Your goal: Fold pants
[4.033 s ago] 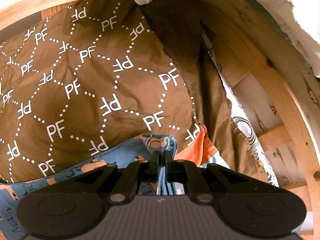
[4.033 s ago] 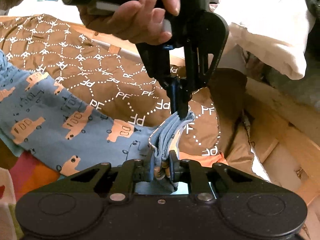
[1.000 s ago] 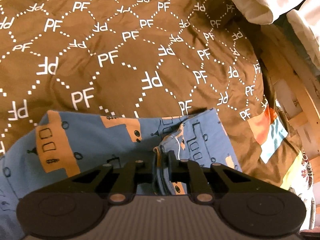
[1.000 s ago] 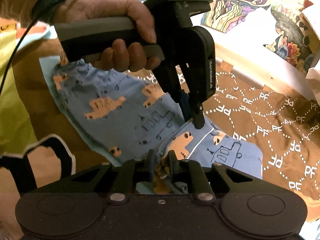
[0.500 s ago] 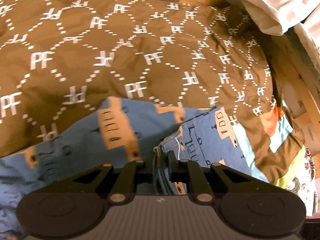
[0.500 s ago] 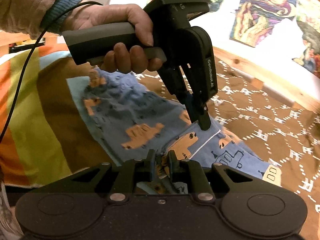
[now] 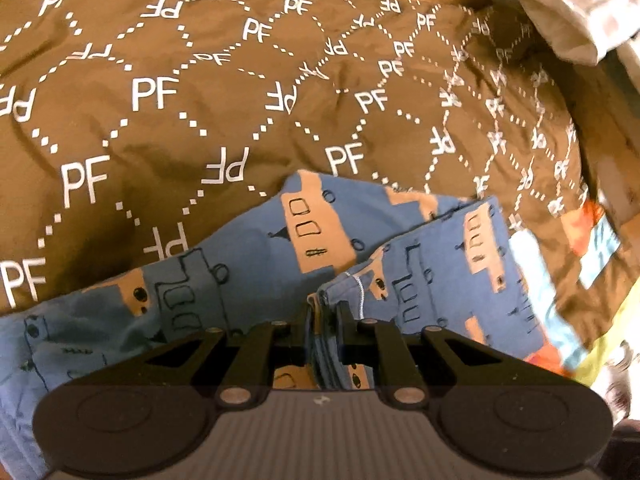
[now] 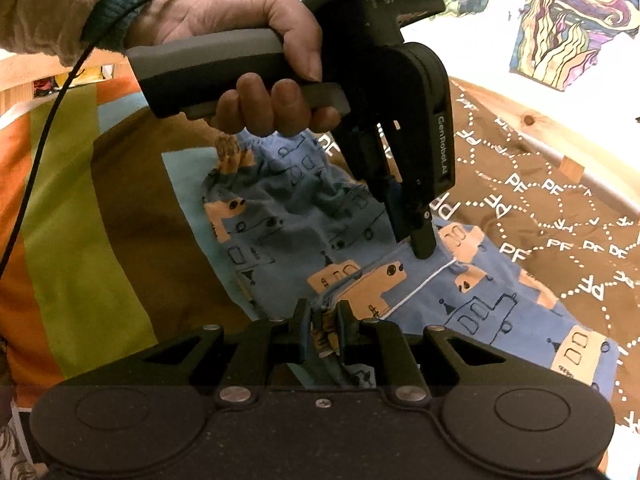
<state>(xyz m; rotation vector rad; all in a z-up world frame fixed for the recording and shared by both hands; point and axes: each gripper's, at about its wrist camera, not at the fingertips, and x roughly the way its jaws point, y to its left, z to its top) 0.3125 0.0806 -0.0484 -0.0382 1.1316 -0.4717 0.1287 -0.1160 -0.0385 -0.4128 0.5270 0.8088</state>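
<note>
The pants (image 7: 248, 264) are blue with orange train prints and lie on a brown "PF" blanket (image 7: 200, 92). They also show in the right wrist view (image 8: 288, 220), folded over on themselves. My left gripper (image 7: 324, 312) is shut on several stacked layers of the pants' edge. It also shows in the right wrist view (image 8: 420, 240), held by a hand, its tips down on the cloth. My right gripper (image 8: 323, 314) is shut on a bunched edge of the pants close by.
A striped orange, green and brown cover (image 8: 80, 220) lies to the left. A wooden bed frame (image 8: 532, 120) runs behind the blanket. White bedding (image 7: 572, 12) sits at the far right corner. Colourful pictures (image 8: 572, 28) hang on the wall.
Both grippers have carried the held pants edge over the rest of the pants, from the bed's corner toward the striped cover. The left gripper's tips have come down onto the cloth.
</note>
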